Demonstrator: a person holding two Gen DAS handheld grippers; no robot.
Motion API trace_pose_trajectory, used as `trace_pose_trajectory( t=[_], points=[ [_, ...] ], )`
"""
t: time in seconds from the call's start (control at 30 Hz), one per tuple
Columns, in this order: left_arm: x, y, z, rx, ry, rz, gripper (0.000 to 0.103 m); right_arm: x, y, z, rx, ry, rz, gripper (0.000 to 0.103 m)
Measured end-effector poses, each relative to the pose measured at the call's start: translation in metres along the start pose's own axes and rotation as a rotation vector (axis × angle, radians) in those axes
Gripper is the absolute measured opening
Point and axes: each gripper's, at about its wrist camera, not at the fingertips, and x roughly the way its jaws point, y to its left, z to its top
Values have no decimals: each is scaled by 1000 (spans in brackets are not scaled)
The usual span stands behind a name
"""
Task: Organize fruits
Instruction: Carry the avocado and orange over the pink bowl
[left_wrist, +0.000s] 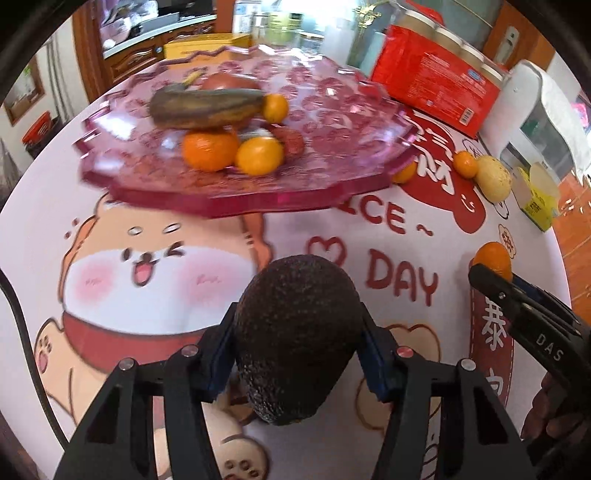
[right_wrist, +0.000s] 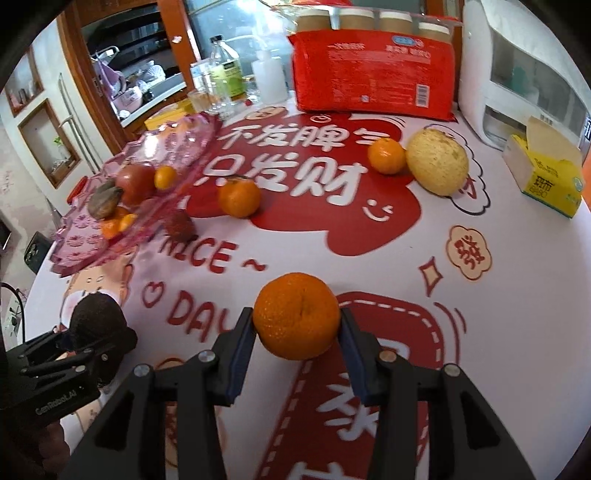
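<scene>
With the left gripper (left_wrist: 297, 347) clamping the avocado (left_wrist: 295, 332) and the right gripper (right_wrist: 297, 325) clamping an orange (right_wrist: 296, 315), either rounded fruit may slip while crossing to the pink tray (left_wrist: 332, 184) ahead.

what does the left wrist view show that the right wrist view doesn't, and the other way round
Only the left wrist view: the cartoon animal face on the tablecloth, and the full length of the banana.

Only the right wrist view: the bottles behind the plate, and the dark red fruit beside it.

Both: pink plate, avocado in the left gripper, orange in the right gripper, yellow melon, red pack.
</scene>
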Motion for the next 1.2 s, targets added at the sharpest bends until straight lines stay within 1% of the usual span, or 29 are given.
trace_pose_trajectory(
  t=[0.17,0.27,0.4,0.53,0.63,0.8,1.0,1.2],
  points=[
    [-19,33,-6,-40,-8,3,56,-12,27,-1,-29,-17,26,45],
    [-29,55,-7,-71,12,16,56,-20,45,-1,-32,-27,40,45],
    [-47,86,-6,-107,12,18,56,-28,70,2,-47,-42,46,45],
    [-68,115,2,-108,-21,26,56,-35,92,7,-56,-70,51,45],
    [-79,130,12,-104,-44,14,56,-39,110,13,-56,-88,52,45],
    [-95,146,40,-38,-93,-20,56,-43,134,21,-28,-122,55,45],
    [-104,150,72,83,-138,-54,56,-44,159,28,13,-167,51,45],
    [-97,147,103,168,-142,-106,56,-34,174,32,70,-183,38,45]
  ],
)
